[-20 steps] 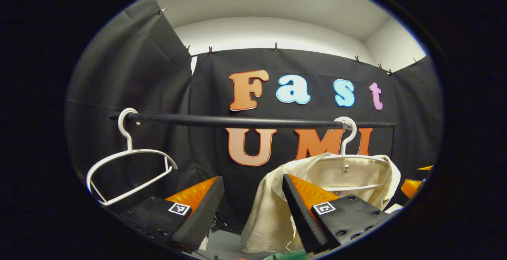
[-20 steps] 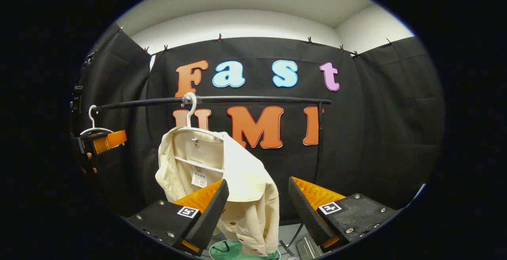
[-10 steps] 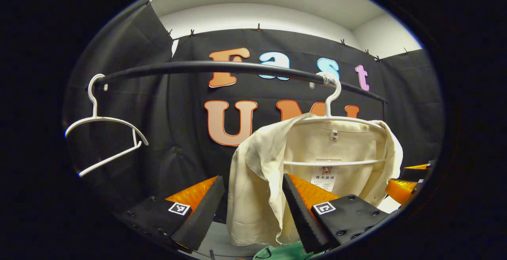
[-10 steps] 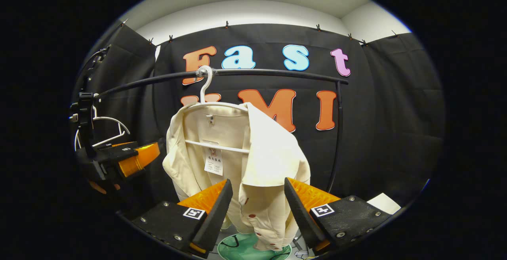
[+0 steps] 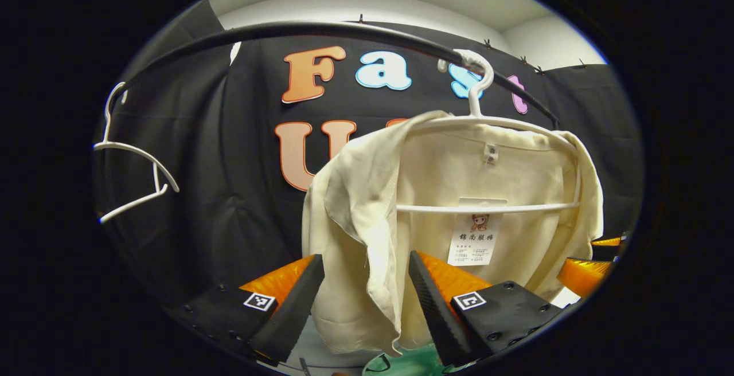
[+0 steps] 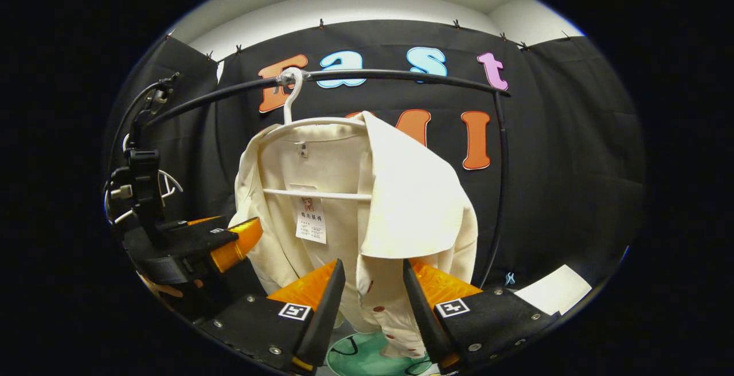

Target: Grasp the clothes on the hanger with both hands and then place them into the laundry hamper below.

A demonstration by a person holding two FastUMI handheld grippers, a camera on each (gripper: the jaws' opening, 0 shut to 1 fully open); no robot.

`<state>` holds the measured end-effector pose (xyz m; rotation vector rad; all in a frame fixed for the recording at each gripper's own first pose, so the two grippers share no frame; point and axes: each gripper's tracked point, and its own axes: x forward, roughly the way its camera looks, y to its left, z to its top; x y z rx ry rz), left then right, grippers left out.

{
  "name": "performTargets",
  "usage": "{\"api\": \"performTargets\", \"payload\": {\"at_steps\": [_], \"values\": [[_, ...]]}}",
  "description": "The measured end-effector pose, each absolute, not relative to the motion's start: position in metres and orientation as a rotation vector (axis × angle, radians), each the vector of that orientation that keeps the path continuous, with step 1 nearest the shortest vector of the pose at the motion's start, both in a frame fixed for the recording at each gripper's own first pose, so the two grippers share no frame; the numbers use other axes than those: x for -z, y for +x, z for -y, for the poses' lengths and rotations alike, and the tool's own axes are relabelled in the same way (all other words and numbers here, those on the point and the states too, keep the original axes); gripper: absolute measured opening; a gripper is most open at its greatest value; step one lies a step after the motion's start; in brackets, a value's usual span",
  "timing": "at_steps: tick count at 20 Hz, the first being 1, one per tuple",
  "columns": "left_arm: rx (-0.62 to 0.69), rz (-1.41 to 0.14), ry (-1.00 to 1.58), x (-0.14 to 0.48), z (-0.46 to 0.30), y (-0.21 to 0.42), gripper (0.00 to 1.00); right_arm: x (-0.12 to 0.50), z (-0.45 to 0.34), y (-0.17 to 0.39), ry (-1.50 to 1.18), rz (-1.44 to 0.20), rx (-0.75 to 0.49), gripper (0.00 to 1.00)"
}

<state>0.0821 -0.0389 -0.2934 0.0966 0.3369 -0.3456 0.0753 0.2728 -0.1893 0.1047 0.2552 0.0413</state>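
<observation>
Shirt: cream button-up shirt (image 5: 459,204) is hanging on a white plastic hanger (image 5: 487,129), open at the front, a paper tag (image 5: 473,239) dangling inside the collar.
Hanger and rail: white hanger's hook is sitting over the black metal clothes rail (image 5: 321,29); in the right gripper view the same hanger (image 6: 298,118) is hooked near the rail's (image 6: 401,78) left part.
Left claw: left claw (image 5: 364,290) is standing wide open, holding nothing, and the shirt's left front edge is hanging down in the gap between its fingers, no pinch showing.
Left claw from the other side: in the right gripper view the left claw (image 6: 229,241) is sitting just beside the shirt's (image 6: 401,204) left edge.
Right claw: right claw (image 6: 371,298) is parted too, gripping nothing, with the buttoned placket hanging between its fingers; whether either finger is touching cloth, I cannot tell.
Hamper: green laundry hamper (image 6: 367,356) is peeking out below the shirt's hem, directly under it.
Spare hanger: empty white plastic hanger (image 5: 132,164) is hanging well apart, at the rail's far left.
</observation>
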Motion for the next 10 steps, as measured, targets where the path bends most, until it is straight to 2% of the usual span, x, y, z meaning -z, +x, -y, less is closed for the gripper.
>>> {"api": "performTargets", "payload": {"at_steps": [1, 2, 3, 5, 6, 8, 9, 10], "values": [[0.344, -0.349, 0.106, 0.299, 0.042, 0.086, 0.96, 0.191, -0.273, 0.077, 0.108, -0.259, -0.039, 0.62], [0.337, -0.358, 0.111, 0.306, 0.041, 0.091, 0.97, 0.191, -0.273, 0.079, 0.113, -0.26, -0.041, 0.53], [0.335, -0.364, 0.106, 0.311, 0.042, 0.095, 1.0, 0.192, -0.274, 0.081, 0.119, -0.262, -0.044, 0.49], [0.331, -0.385, 0.079, 0.321, 0.044, 0.102, 0.97, 0.195, -0.274, 0.085, 0.12, -0.27, -0.046, 0.39], [0.343, -0.397, 0.06, 0.325, 0.047, 0.103, 1.0, 0.196, -0.274, 0.086, 0.121, -0.275, -0.049, 0.31], [0.352, -0.408, 0.037, 0.329, 0.049, 0.109, 0.96, 0.201, -0.273, 0.088, 0.12, -0.289, -0.053, 0.21], [0.354, -0.412, 0.036, 0.334, 0.05, 0.112, 0.84, 0.204, -0.273, 0.089, 0.12, -0.3, -0.054, 0.18], [0.357, -0.417, 0.036, 0.336, 0.051, 0.114, 0.81, 0.206, -0.273, 0.089, 0.122, -0.309, -0.058, 0.14]]}}
